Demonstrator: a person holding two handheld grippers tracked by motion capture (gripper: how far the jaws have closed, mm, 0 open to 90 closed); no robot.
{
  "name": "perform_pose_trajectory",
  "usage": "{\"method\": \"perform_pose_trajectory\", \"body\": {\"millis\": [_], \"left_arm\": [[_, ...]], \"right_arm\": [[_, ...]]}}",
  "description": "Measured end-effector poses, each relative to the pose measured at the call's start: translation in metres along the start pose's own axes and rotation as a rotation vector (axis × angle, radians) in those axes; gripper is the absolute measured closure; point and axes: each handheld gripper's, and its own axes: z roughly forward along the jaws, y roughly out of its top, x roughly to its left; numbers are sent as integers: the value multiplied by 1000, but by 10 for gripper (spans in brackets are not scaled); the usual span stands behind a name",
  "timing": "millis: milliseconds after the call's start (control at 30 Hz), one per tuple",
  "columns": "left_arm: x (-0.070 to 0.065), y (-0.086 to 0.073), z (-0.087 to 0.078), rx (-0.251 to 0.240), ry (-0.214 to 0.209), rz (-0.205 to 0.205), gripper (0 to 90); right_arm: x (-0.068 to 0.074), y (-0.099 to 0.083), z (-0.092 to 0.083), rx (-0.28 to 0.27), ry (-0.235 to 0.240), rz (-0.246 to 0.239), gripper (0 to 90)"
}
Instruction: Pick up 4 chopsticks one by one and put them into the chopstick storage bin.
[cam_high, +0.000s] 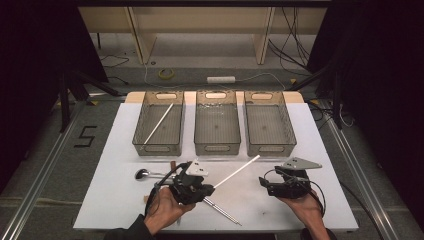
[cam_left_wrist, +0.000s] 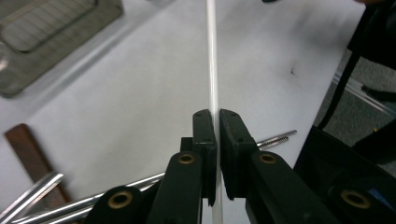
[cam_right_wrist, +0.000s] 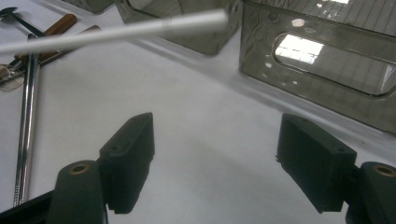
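My left gripper (cam_high: 212, 189) (cam_left_wrist: 214, 115) is shut on a thin white stick (cam_high: 240, 169) (cam_left_wrist: 212, 56), lifted off the white table top. The stick runs up and to the right from the jaws, and its free end points toward the gap between the middle bin (cam_high: 217, 148) and the right bin (cam_high: 270, 148). Another white stick (cam_high: 159, 122) lies slantwise in the left bin (cam_high: 158, 148). My right gripper (cam_high: 264, 184) (cam_right_wrist: 217, 135) rests low at the front right, open, with nothing between its jaws. The held stick (cam_right_wrist: 116, 31) crosses above them.
A spoon (cam_high: 142, 173), a brown-handled tool (cam_left_wrist: 28, 156) (cam_right_wrist: 58, 25) and metal rods (cam_high: 222, 210) (cam_left_wrist: 275, 138) (cam_right_wrist: 25, 116) lie on the white board (cam_high: 120, 150) near my left hand. The three grey bins stand in a row at the back.
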Motion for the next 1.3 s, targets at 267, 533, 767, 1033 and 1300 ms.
{"method": "perform_pose_trajectory", "body": {"millis": [267, 533, 767, 1033, 1300], "left_arm": [[30, 13, -18, -78, 27, -60, 853], [59, 33, -28, -136, 72, -90, 853], [83, 45, -33, -151, 102, -109, 853], [122, 57, -42, -176, 168, -136, 853], [164, 51, -57, -170, 246, -186, 853]], "right_arm": [[4, 0, 2, -1, 20, -11, 285], [4, 0, 1, -2, 24, -8, 285], [4, 0, 2, -1, 28, -8, 285], [4, 0, 2, 2, 30, -10, 285], [5, 0, 2, 2, 34, -10, 285]]}}
